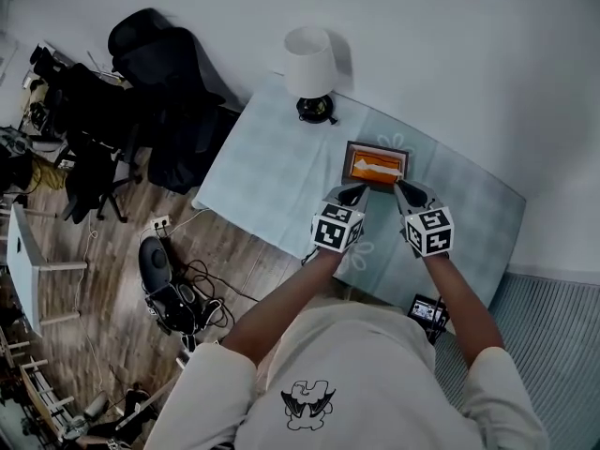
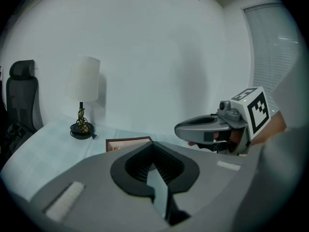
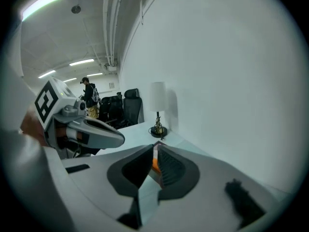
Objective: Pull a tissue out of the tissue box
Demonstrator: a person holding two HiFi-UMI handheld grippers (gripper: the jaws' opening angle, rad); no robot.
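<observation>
Head view: the tissue box (image 1: 376, 166) sits on the pale table (image 1: 262, 190). Its long axis runs left to right, and the opening faces up with a white tissue (image 1: 382, 163) poking out. The left gripper (image 1: 355, 193) and right gripper (image 1: 402, 193) are just off its near side, tips aimed at it.

Left gripper view: jaws pressed together with nothing in them, and a box corner shows just past the tips.

Right gripper view: same deal, closed and empty, with the orange box top peeking out behind the tips.
</observation>
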